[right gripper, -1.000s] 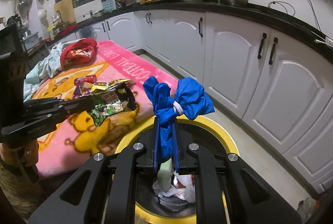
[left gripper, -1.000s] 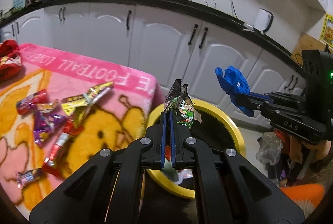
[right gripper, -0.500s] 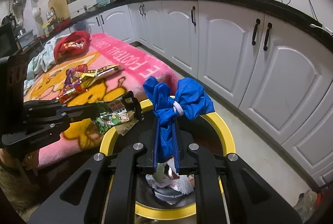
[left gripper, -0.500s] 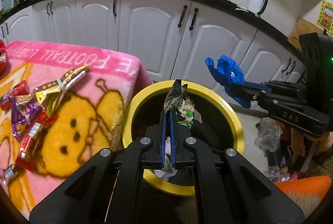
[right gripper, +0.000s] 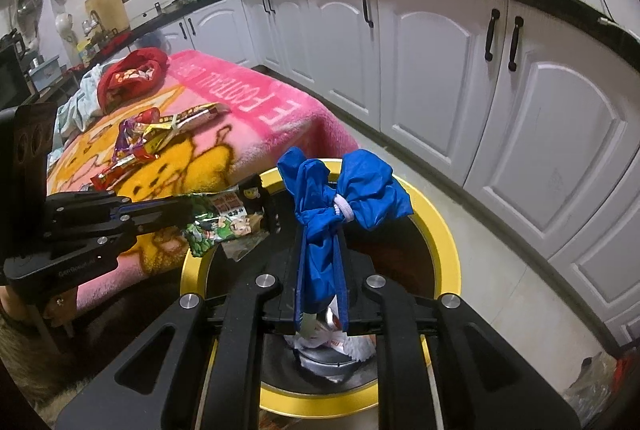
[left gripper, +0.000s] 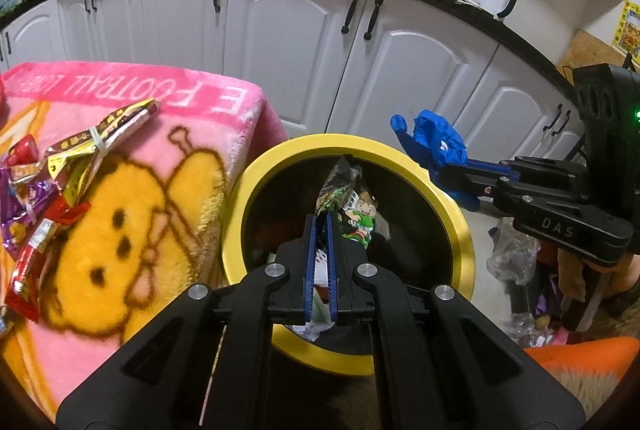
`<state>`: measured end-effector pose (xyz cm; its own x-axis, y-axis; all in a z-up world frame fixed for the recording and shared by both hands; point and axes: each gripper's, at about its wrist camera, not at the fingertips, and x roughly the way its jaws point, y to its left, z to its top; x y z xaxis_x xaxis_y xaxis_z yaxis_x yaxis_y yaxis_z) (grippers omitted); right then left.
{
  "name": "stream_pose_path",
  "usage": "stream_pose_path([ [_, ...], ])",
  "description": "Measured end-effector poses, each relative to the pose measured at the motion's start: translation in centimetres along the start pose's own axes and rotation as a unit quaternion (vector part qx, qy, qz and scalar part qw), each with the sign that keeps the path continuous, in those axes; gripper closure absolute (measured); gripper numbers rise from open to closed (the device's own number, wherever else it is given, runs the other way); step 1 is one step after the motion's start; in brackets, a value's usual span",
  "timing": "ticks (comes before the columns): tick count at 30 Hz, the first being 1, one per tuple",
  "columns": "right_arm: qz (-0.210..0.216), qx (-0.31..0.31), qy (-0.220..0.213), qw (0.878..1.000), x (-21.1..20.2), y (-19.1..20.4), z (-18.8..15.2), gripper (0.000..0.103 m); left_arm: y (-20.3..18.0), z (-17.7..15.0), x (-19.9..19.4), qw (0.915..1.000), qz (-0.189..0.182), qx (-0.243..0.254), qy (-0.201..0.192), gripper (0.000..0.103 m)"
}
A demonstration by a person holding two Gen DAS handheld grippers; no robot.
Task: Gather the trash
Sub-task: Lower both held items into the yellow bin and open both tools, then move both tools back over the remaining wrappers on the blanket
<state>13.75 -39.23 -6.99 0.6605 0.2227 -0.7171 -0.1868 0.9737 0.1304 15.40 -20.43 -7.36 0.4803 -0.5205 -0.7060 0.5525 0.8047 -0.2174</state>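
Observation:
A black bin with a yellow rim stands on the floor beside the pink blanket. My left gripper is shut on a green snack wrapper, held over the bin's mouth. My right gripper is shut on a knotted blue plastic bag, also above the bin. Crumpled white and red trash lies at the bin's bottom. Several wrappers lie on the blanket.
The pink blanket with a yellow cartoon covers a table at the left. White cabinets under a black counter run behind. A red cloth lies at the blanket's far end. A clear plastic bag sits on the floor at right.
Both grippers have sunk toward the bin, which now looms larger under them. Each still holds its piece of trash.

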Motion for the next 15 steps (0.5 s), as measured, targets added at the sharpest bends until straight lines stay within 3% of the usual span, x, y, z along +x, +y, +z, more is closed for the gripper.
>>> stream_pose_path([
  [2,0.001,0.002,0.002,1.0,0.2,-0.1,-0.1,0.087,0.1,-0.1,0.1,1.0,0.002,-0.002,0.001,0.101],
  [3,0.0,0.005,0.003,1.0,0.3,-0.2,-0.1,0.085,0.2,0.0,0.2,1.0,0.004,-0.003,0.001,0.094],
  [4,-0.001,0.008,0.004,1.0,0.3,-0.3,-0.1,0.076,0.3,0.0,0.2,1.0,0.005,-0.004,0.002,0.087],
  [6,0.001,0.014,0.002,1.0,0.3,-0.5,-0.2,0.073,0.6,0.0,0.1,0.9999,0.008,-0.01,0.001,0.066],
  [9,-0.002,0.017,-0.001,1.0,0.1,-0.6,-0.1,0.067,1.3,0.0,-0.4,0.9997,0.011,-0.02,-0.006,0.059],
  [15,-0.004,0.02,-0.015,1.0,-0.6,-0.4,0.4,0.061,2.6,0.1,-2.2,0.9979,0.029,-0.047,-0.032,0.026],
])
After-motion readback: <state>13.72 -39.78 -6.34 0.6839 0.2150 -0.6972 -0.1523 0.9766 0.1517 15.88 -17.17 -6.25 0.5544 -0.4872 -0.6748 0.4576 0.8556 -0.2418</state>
